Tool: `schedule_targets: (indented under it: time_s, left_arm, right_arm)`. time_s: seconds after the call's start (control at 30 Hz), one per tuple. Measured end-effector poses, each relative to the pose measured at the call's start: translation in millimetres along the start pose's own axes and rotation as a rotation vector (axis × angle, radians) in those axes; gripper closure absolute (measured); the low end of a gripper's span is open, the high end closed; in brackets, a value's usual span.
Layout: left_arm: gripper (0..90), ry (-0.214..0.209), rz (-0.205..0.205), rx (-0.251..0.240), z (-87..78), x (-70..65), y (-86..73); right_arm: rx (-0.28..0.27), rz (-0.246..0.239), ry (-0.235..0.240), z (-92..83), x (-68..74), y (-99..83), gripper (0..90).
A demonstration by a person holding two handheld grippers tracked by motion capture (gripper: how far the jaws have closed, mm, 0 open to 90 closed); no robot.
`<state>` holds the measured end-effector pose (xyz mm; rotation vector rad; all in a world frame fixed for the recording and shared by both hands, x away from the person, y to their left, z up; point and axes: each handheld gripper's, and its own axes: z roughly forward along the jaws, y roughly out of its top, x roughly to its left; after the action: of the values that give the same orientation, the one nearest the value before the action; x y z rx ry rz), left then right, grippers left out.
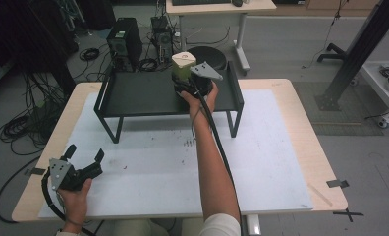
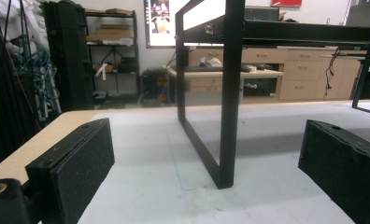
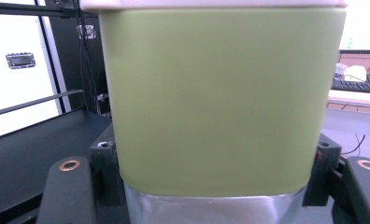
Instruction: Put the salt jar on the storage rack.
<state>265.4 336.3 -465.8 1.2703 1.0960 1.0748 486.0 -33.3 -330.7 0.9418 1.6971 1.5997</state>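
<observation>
A green container [image 3: 211, 98] with a pale lid and a silvery base stands upright on the black raised tray [image 1: 133, 93], near the tray's far edge and right of its middle. The right gripper [image 1: 192, 86] has its jaws closed on the container's lower part, one on each side. The tray stands on black legs along the far half of the worktop [image 1: 281, 162], on a white mat [image 1: 153, 172]. The left gripper [image 1: 84, 160] rests near the worktop's near left corner, well apart from the tray, its jaws spread wide with nothing between them.
</observation>
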Motion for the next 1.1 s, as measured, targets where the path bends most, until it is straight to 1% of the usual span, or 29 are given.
schedule_targets:
  time_s: [0.17,0.33,0.37,0.43,0.47,0.57,0.63,0.73,0.87,0.97,1.1]
  left_arm:
    - [3.7,0.000,0.000,0.000,0.0,0.0,0.0]
    - [3.7,0.000,0.000,-0.001,0.0,0.0,0.0]
    - [3.7,0.000,0.001,-0.001,0.0,0.0,0.1]
    - [3.8,0.000,0.000,0.000,0.0,0.0,0.0]
    - [3.8,0.000,0.000,-0.001,0.0,0.0,0.0]
    - [3.7,0.000,-0.001,-0.001,0.1,-0.1,0.0]
    - [3.8,0.000,-0.001,-0.001,0.1,-0.1,0.0]
    - [3.8,0.000,0.000,-0.002,0.1,0.0,0.0]
    - [3.8,0.000,0.000,0.000,0.0,-0.1,0.1]
    - [3.7,0.001,0.000,-0.001,0.0,-0.1,0.1]
    - [3.8,0.001,0.001,-0.001,0.0,-0.1,0.0]
  right_arm:
    - [0.002,-0.001,0.001,-0.2,0.0,0.2,29.5]
    - [-0.002,0.009,0.005,-0.6,0.0,0.5,28.3]
    - [-0.004,0.008,0.005,-1.4,-0.2,1.7,25.3]
    - [-0.003,0.004,0.003,-1.7,0.0,2.3,24.2]
    - [-0.001,0.003,0.007,-2.4,0.1,4.4,21.2]
    - [-0.001,0.012,0.009,-3.5,0.5,7.1,15.9]
    - [0.002,0.025,0.003,-4.3,0.8,8.7,12.7]
    - [0.003,0.020,-0.009,-5.8,2.2,10.9,8.2]
    - [-0.005,0.027,-0.013,-8.1,3.8,13.8,6.7]
    - [-0.010,0.020,-0.022,-10.6,4.6,16.1,5.1]
    - [-0.001,0.018,-0.033,-15.0,4.8,18.3,3.1]
